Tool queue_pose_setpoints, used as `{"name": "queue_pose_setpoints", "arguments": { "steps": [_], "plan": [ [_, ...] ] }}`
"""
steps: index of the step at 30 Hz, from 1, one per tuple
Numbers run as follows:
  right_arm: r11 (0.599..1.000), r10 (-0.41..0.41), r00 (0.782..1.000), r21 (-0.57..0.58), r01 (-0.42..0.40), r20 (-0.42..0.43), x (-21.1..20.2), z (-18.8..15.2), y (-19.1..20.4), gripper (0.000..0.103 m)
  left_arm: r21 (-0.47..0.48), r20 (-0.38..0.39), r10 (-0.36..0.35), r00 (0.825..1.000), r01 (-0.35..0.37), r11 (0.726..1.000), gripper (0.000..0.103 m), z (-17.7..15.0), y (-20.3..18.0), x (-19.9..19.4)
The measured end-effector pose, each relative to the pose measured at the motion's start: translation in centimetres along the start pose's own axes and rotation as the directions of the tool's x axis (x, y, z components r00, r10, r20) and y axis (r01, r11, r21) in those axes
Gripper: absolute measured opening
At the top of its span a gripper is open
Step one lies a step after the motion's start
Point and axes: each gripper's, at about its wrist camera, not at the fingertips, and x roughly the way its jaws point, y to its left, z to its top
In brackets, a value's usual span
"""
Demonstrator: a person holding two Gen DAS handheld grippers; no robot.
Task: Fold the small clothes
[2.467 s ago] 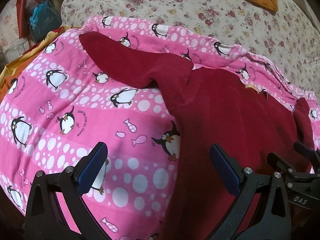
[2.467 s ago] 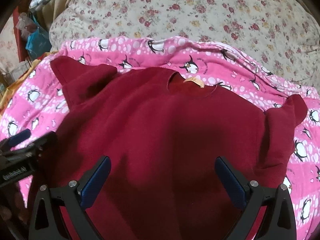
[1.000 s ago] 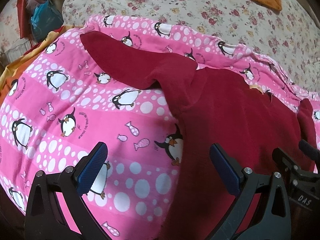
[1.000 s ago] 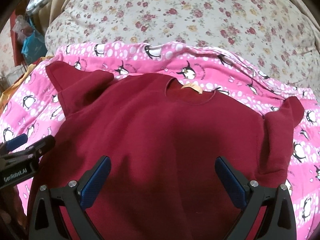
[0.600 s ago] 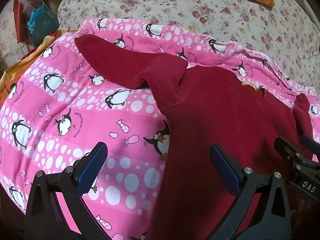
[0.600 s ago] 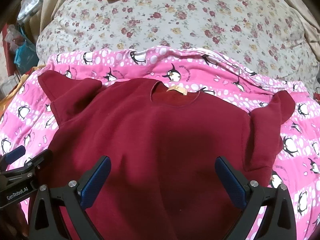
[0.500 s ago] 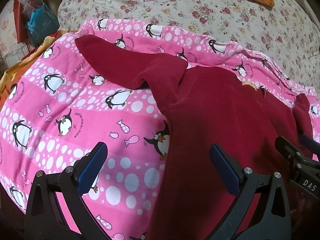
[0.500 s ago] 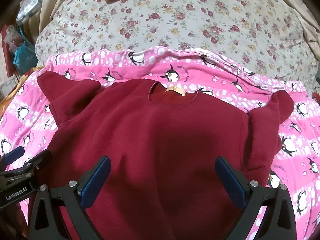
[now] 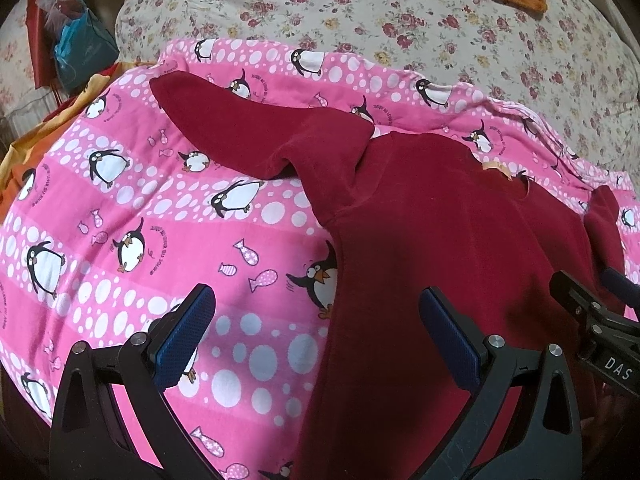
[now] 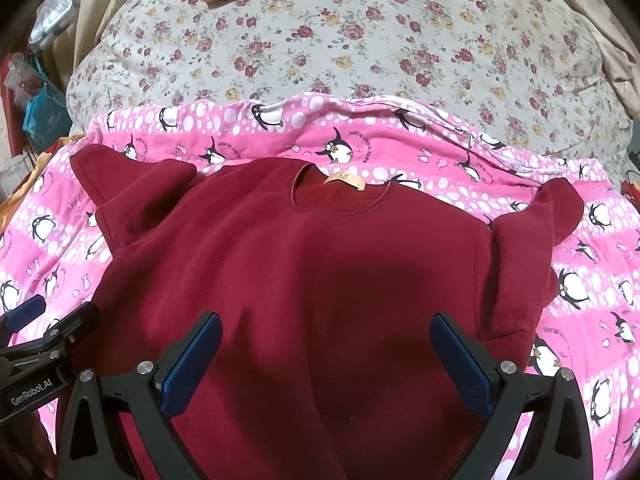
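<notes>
Left gripper [image 9: 318, 334] spread wide, blue pads [image 9: 184, 334] far apart at the bottom of its own view, nothing between them. Same gripper visible at the lower left edge of the right wrist view. Right gripper [image 10: 326, 360] likewise wide open, blue pads [image 10: 460, 364] far apart low in frame, empty; also visible at the lower right edge of the left wrist view.

Both cameras have drawn back slightly from the red sweater [image 10: 320, 280].
</notes>
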Motion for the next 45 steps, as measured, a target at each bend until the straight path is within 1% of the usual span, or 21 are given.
{"name": "queue_pose_setpoints", "arguments": {
  "steps": [33, 45],
  "plan": [
    [1.000, -0.010, 1.000, 0.009, 0.011, -0.026, 0.7, -0.2, -0.2, 0.103, 0.002, -0.009, 0.004, 1.000, -0.004, 1.000, 0.102, -0.1, 0.0, 0.4],
    [1.000, -0.019, 0.999, -0.021, 0.019, -0.026, 1.0, 0.1, 0.9, 0.103, -0.020, -0.001, 0.015, 1.000, -0.015, 1.000, 0.102, 0.9, 1.8, 0.5]
  ]
}}
